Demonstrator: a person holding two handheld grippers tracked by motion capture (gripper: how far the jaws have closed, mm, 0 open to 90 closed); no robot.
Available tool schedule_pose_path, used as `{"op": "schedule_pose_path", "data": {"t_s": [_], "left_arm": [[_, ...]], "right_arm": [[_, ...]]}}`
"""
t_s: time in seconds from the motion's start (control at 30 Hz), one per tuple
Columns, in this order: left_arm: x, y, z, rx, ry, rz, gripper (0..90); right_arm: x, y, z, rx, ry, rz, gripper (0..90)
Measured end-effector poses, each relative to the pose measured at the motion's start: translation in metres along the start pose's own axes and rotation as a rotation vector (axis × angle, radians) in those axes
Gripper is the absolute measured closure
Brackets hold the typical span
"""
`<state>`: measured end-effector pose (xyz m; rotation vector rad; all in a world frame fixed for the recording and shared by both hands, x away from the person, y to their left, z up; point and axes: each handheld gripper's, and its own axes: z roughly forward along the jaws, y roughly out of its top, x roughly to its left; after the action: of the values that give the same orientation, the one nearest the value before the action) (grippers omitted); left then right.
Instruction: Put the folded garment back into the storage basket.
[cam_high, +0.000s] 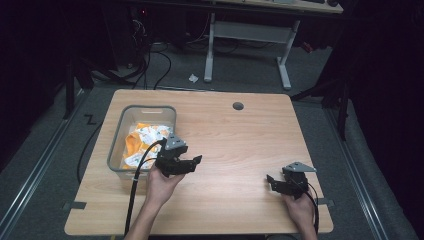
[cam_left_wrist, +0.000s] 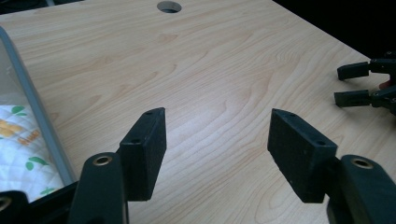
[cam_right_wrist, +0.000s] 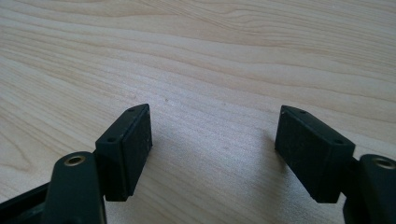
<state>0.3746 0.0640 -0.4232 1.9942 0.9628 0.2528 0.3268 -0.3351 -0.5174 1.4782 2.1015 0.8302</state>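
Observation:
My left gripper (cam_high: 195, 162) hangs just right of a clear plastic bin (cam_high: 118, 150) on the wooden table (cam_high: 235, 145). Its jaws stand wide apart with only bare wood between them, as the left gripper view (cam_left_wrist: 217, 151) confirms. Inside the bin lies a crumpled orange and white printed cloth (cam_high: 142, 142), whose white part with green and orange marks (cam_left_wrist: 25, 154) sits behind the bin wall (cam_left_wrist: 35, 109). My right gripper (cam_high: 271, 181) rests near the table's front right, open and holding nothing (cam_right_wrist: 215, 149). It also appears far right in the left gripper view (cam_left_wrist: 348, 84).
A round cable hole (cam_high: 238, 106) sits near the table's far edge, also seen from the left gripper (cam_left_wrist: 169, 6). Black cables trail from both grippers toward the front edge. A white desk frame (cam_high: 247, 35) stands on the floor beyond the table.

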Motion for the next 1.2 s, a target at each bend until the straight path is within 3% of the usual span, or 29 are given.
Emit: {"op": "schedule_pose_path", "data": {"t_s": [0.43, 0.8, 1.1, 1.2], "left_arm": [[-0.010, -0.003, 0.006, -0.016, -0.016, 0.003, 37.3], [-0.020, -0.007, 0.015, -0.001, -0.045, 0.016, 37.1], [-0.024, -0.013, 0.027, 0.011, -0.074, -0.002, 37.2], [-0.026, -0.015, 0.030, 0.021, -0.064, 0.009, 37.2]], "right_arm": [[0.000, 0.000, 0.000, 0.001, 0.000, -0.001, 27.5], [0.000, 0.000, 0.000, 0.000, 0.000, 0.000, 27.5], [0.000, 0.000, 0.000, 0.000, 0.001, 0.000, 27.5], [0.000, 0.000, 0.000, 0.000, 0.001, 0.000, 27.5]]}}
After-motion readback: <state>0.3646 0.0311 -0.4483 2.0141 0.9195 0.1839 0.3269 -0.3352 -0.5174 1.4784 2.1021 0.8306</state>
